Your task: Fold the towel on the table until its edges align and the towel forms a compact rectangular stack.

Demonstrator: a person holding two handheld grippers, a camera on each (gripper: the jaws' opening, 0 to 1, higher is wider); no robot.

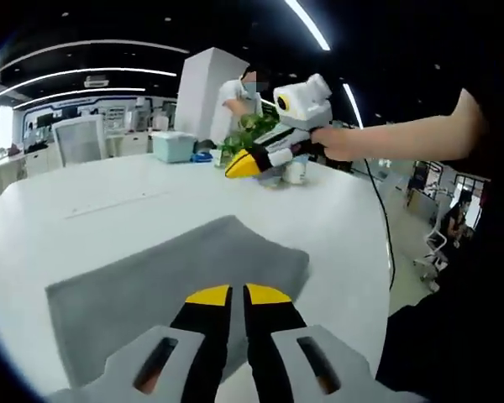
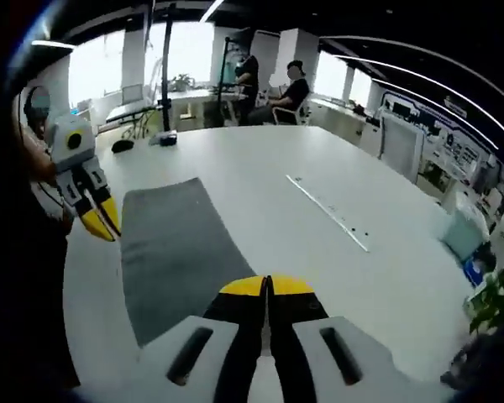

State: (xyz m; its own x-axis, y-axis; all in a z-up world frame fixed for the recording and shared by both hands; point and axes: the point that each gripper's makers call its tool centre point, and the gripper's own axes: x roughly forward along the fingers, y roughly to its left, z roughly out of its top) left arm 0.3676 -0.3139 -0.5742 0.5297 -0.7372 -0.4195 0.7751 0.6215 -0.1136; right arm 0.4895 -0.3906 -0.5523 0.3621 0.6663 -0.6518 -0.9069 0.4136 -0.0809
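One grey towel (image 1: 176,277) lies flat and unfolded on the white table (image 1: 109,201), so the folding looks not yet begun and the step in hand seems to be the approach before the first grasp. The left claw (image 1: 237,294) hangs above the towel's near part with its yellow-tipped jaws drawn almost together and nothing between them; from the right gripper view it shows at the left (image 2: 101,220), raised clear of the cloth beside the towel's (image 2: 172,252) far long edge. The right claw (image 2: 267,285) is likewise clenched on nothing, jaws pressed together, over the table (image 2: 336,185) at the towel's near corner; in the left gripper view it is held up in a hand beyond the cloth (image 1: 245,161), well apart from it. The next move, as I judge it, calls for both claws to part their jaws, come down to two corners along one edge, pinch them and carry that edge over to meet the opposite one. Counted: one towel, one table, two claws; also a light blue box (image 1: 173,146) and a green plant (image 1: 250,134) at the table's far side
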